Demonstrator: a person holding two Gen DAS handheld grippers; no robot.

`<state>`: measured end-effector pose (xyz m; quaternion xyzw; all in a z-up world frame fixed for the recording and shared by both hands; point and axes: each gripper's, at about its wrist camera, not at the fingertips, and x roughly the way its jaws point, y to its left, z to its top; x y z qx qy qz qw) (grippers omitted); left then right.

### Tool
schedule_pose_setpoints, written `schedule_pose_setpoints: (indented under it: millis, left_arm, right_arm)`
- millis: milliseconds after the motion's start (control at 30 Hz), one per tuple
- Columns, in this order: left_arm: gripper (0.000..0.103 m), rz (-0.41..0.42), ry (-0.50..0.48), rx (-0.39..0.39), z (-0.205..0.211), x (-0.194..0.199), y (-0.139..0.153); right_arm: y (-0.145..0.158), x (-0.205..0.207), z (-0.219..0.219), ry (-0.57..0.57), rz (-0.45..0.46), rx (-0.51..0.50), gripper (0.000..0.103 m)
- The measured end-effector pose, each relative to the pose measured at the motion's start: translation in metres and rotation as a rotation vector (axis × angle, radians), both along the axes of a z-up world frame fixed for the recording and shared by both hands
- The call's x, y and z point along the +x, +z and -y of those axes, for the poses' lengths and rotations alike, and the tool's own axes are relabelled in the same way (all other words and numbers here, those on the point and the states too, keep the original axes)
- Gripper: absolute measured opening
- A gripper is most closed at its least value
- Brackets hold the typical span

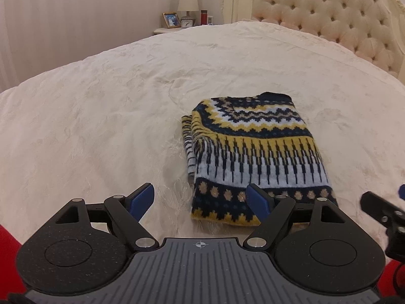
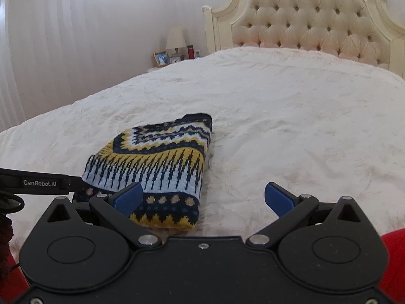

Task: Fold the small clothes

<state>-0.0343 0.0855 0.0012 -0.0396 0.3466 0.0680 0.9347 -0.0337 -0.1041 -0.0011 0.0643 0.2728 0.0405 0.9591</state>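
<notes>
A small knitted sweater [image 1: 255,152] with navy, yellow and pale blue patterns lies folded into a compact rectangle on the cream bedspread [image 1: 101,106]. My left gripper [image 1: 201,198] is open just in front of its near left corner, with nothing between the blue pads. In the right wrist view the same sweater [image 2: 154,162] lies ahead and to the left. My right gripper [image 2: 202,198] is open at its near right edge, its left pad in front of the hem and nothing gripped. Part of the right gripper's body [image 1: 382,212] shows at the right edge of the left wrist view.
A tufted cream headboard [image 2: 311,25] stands at the far end of the bed. A bedside table with a lamp [image 1: 187,5], a photo frame [image 1: 170,20] and a clock stands at the far left, beside a white curtain. Red cloth [image 2: 395,261] shows at the lower corners.
</notes>
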Motion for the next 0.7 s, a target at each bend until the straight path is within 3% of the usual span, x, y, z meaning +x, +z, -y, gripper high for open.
schedule_pose_setpoints:
  millis: [133,700]
  left_arm:
    - [0.079,0.003,-0.005,0.011,0.003,0.000,-0.003]
    - [0.079,-0.026,-0.019,0.037,0.010,0.003,-0.011]
  right_arm:
    - [-0.005,0.006,0.001,0.003,-0.040,0.019,0.102]
    - [-0.008,0.007,0.001,0.008,-0.064,0.031,0.102]
